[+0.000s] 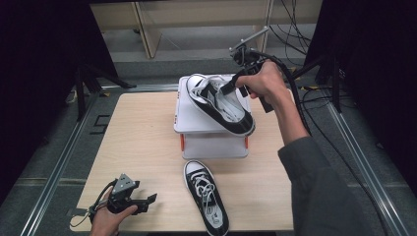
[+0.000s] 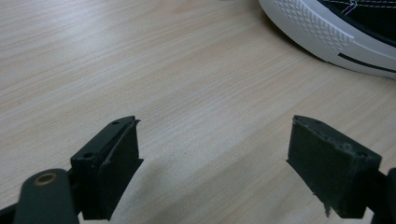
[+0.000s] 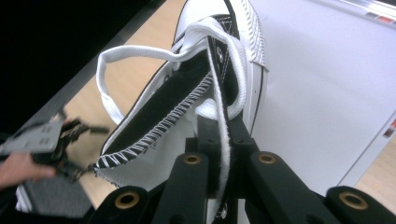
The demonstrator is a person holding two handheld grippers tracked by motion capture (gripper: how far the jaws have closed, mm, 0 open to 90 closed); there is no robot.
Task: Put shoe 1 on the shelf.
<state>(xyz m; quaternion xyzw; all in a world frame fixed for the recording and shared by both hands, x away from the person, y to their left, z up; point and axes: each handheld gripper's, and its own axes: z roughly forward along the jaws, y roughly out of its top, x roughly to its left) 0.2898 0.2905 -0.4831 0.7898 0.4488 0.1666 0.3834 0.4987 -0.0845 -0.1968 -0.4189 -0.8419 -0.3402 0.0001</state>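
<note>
Right tool (image 3: 219,140) clenched on the upper sneaker (image 1: 219,103) atop the white box (image 1: 196,125), frame centre; left tool (image 1: 147,201) released, lower left. Next I'd lift it clear.

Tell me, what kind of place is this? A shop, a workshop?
Most likely a lab or recording studio, not a shop. A small wooden table stands between black curtains, cables trail across the floor, and a person works on two shoes with hand-held grippers, the right gripper shut on one shoe.

left gripper (image 1: 147,199) low, jaws apart, right gripper (image 1: 227,89) raised, jaws clamped
</note>
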